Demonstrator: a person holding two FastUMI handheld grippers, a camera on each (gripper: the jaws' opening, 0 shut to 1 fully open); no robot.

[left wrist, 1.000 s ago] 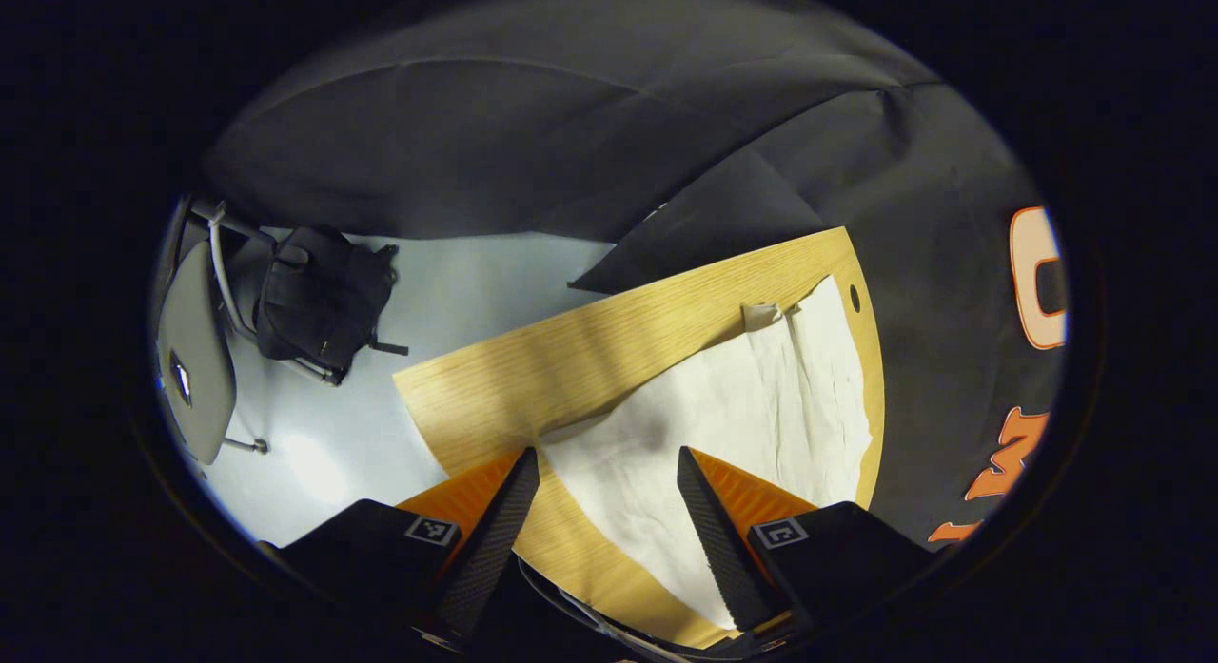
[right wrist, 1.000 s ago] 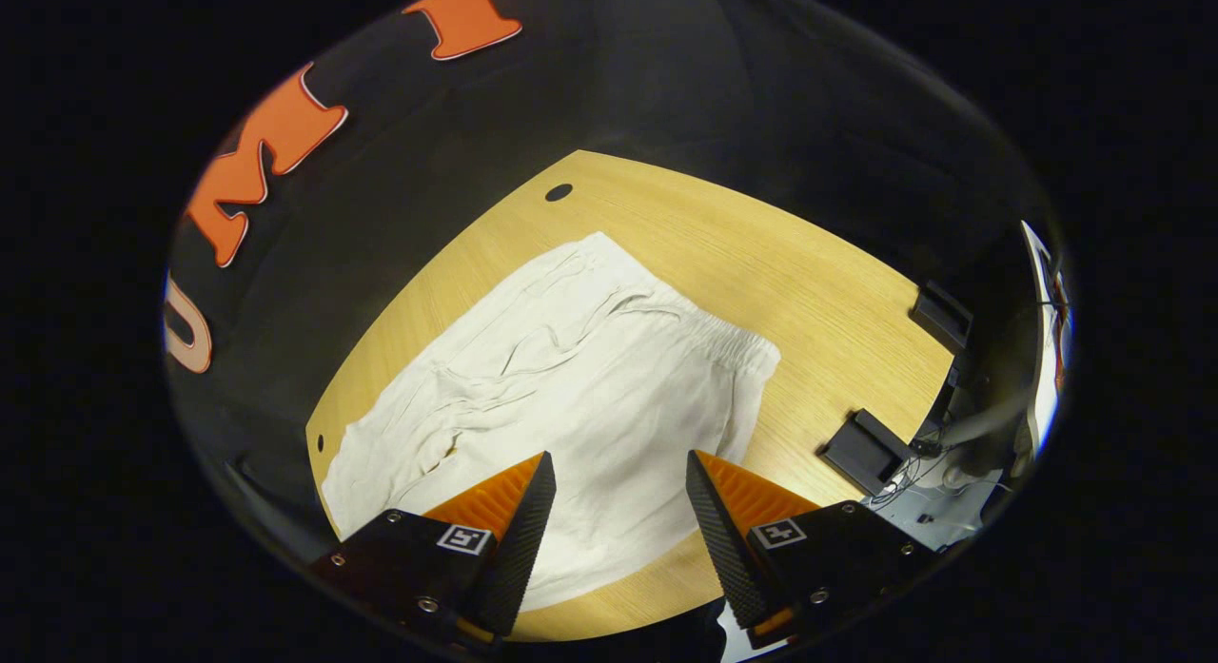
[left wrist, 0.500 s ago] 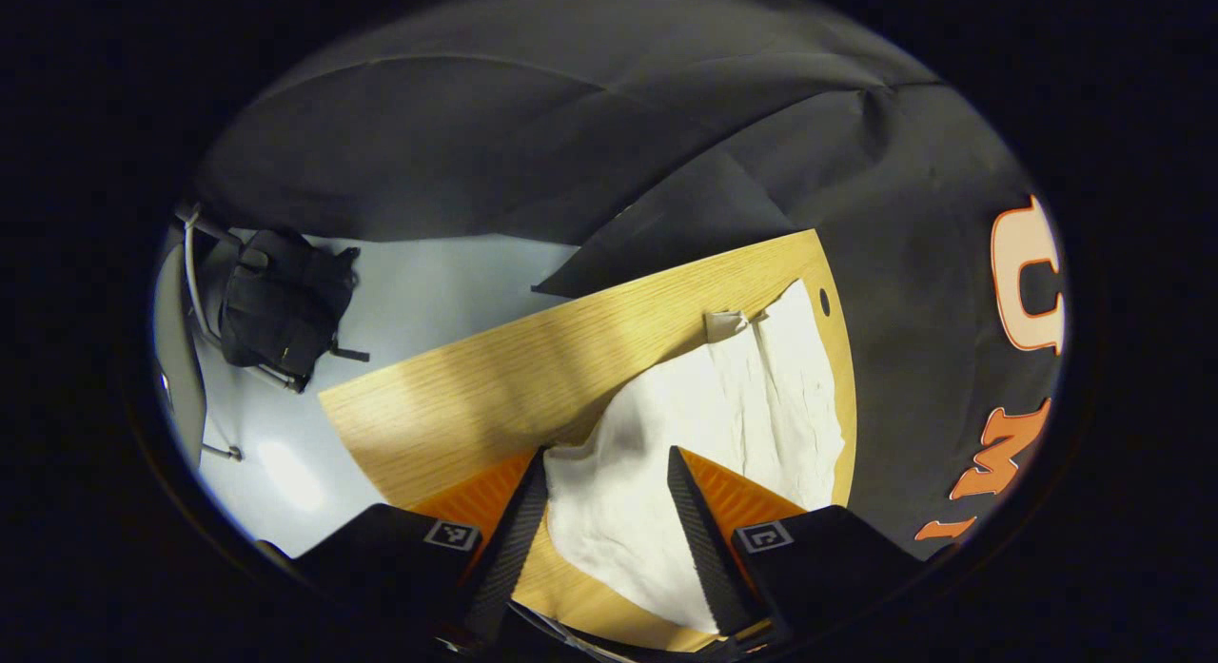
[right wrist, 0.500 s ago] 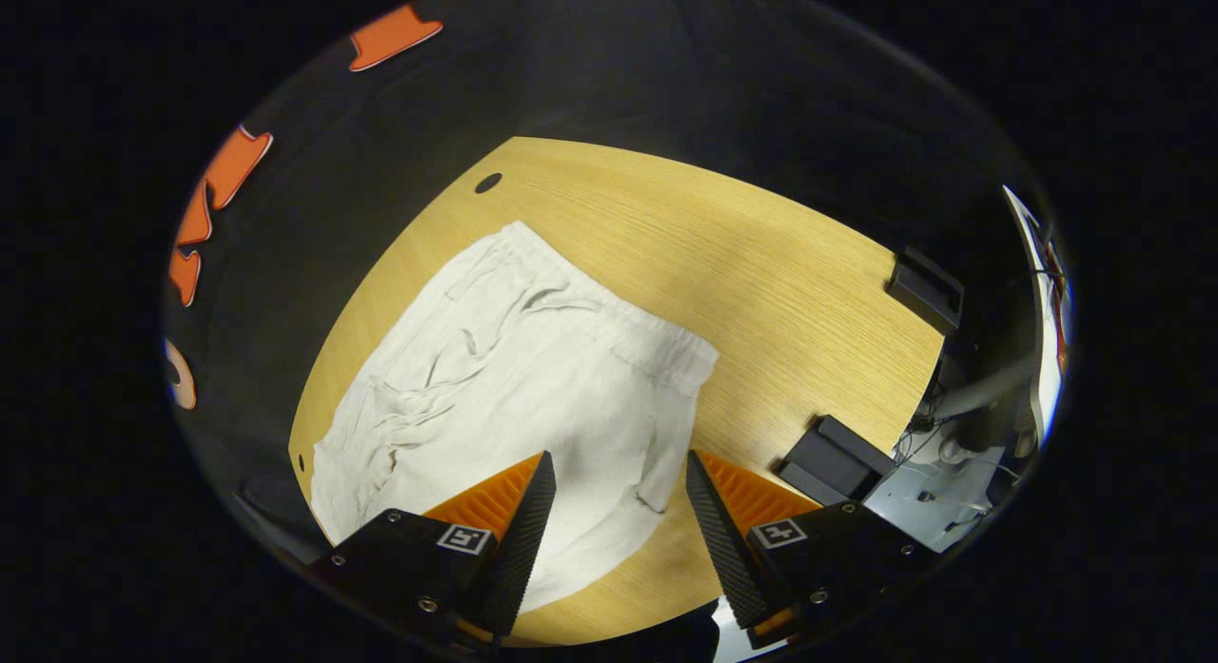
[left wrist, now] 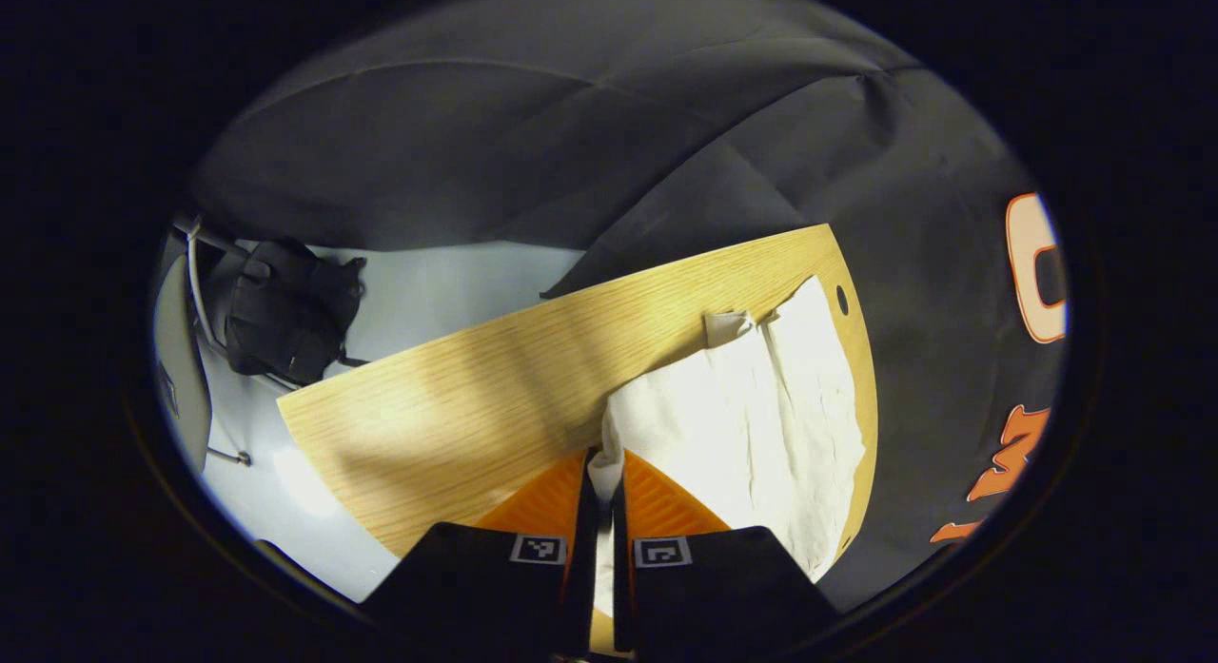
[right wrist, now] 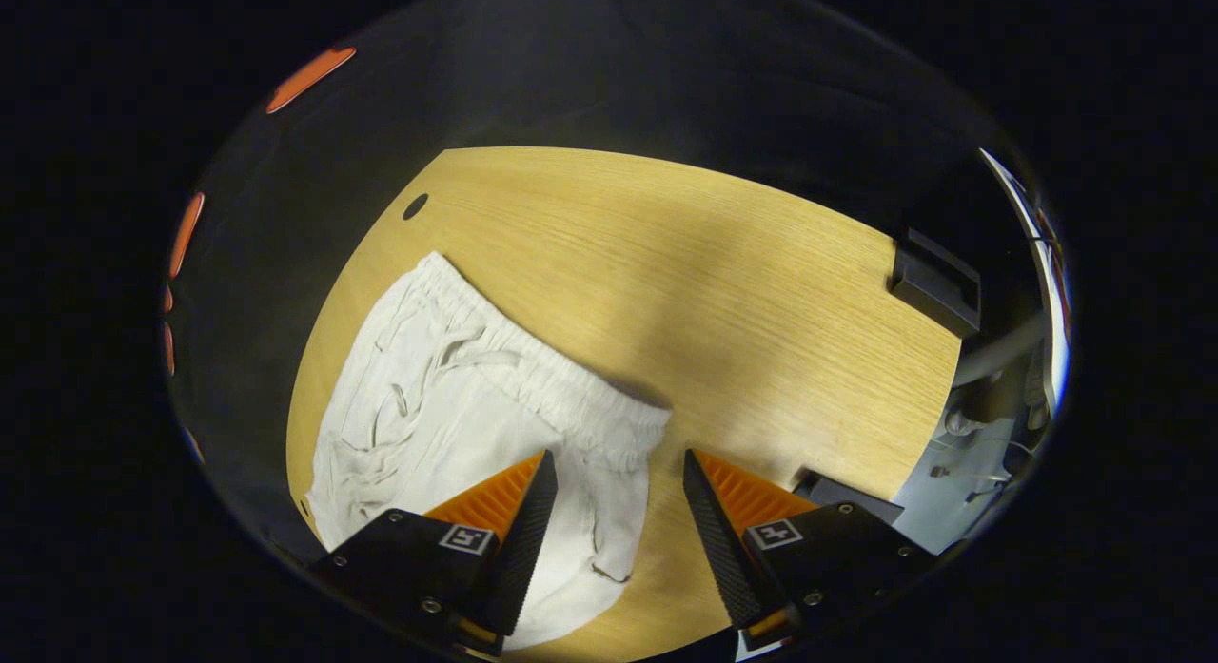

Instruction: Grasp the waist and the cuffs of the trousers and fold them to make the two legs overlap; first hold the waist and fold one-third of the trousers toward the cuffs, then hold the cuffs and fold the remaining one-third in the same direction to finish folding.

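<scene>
Left tool (left wrist: 603, 477) pinches trousers (left wrist: 752, 425) edge; right tool (right wrist: 614, 473) gapes wide over waistband (right wrist: 561, 397)

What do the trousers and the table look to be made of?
Trousers: likely a light woven cotton or linen, matte off-white; it creases finely and gathers at the elastic waist. Table: pale wood-grain top, probably laminate or veneer, with straight even grain and a soft sheen.

trousers (right wrist: 476, 406): lay on the table (right wrist: 723, 292), toward its left side
chair (left wrist: 181, 378): stood on the floor (left wrist: 447, 282) beyond the table
</scene>
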